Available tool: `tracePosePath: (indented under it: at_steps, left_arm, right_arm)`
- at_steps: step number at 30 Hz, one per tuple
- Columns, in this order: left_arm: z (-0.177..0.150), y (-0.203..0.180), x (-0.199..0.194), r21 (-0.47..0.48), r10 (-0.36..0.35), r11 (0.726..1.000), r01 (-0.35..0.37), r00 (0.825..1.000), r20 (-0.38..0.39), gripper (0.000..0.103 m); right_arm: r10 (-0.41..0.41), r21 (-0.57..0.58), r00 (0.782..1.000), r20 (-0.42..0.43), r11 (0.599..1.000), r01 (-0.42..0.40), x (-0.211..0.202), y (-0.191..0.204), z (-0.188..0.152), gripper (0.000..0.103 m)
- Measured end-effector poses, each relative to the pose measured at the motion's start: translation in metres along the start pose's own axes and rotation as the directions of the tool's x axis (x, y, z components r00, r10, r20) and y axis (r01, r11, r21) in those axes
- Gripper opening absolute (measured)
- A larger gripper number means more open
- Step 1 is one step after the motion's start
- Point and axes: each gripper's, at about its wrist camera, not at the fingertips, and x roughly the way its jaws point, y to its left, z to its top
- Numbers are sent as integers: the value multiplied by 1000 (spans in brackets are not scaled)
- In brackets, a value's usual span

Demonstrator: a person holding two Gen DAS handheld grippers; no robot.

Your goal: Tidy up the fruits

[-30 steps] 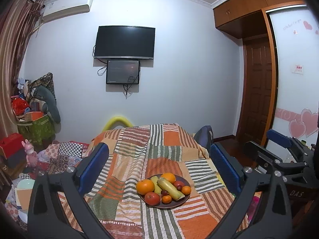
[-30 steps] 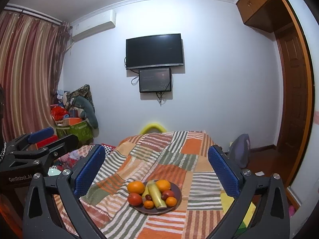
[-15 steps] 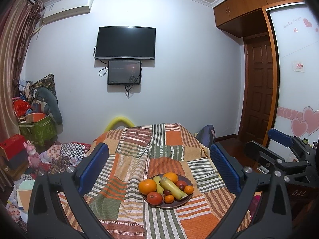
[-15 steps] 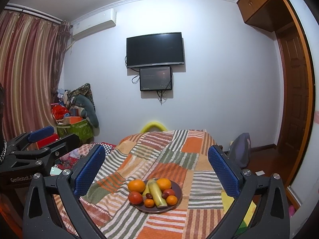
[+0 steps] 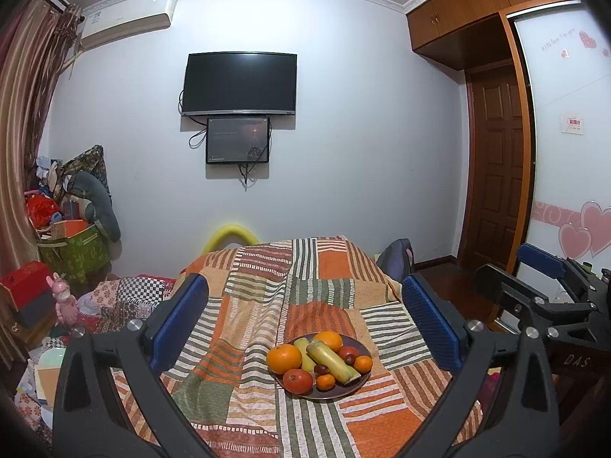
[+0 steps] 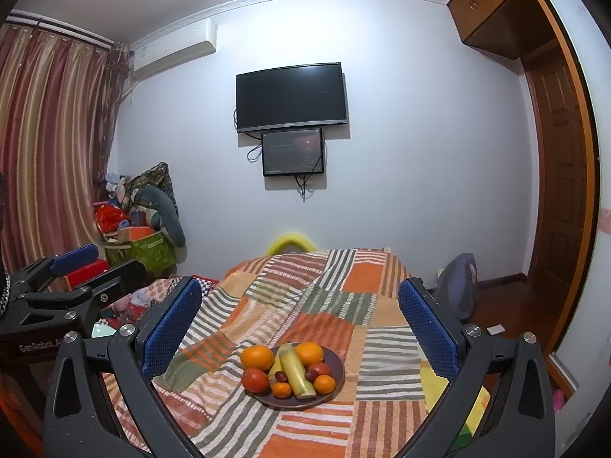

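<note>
A: Where do we stand?
B: Our left tool (image 5: pixel 305 320) and right tool (image 6: pixel 299 318) both gape wide, holding nothing, well above the striped patchwork blanket (image 5: pixel 252 305). All the fruits sit piled on the dark round plate (image 6: pixel 338 362).
A: Sorted already, or awaiting sorting?
B: We can't tell.

White letters reading "DAS" stood on the black body of the right gripper (image 5: pixel 542 286), seen at the edge of the left wrist view. The left gripper (image 6: pixel 88 267), seen from the right wrist view, carried pale lettering that began "GenRobot", its end cut off. Faint script on the white wardrobe door (image 5: pixel 565 122) and print on a small red-and-white sticker (image 5: pixel 572 123) there were too small to read
</note>
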Motion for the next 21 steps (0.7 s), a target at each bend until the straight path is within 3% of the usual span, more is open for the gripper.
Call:
tracePosePath:
  at_steps: [21]
  left_arm:
    - [1, -2, 2, 2, -50, 999, 50, 999, -13, 103]
  right_arm:
    - [-1, 11, 1000, 9, 1000, 1, -3, -4, 3, 103]
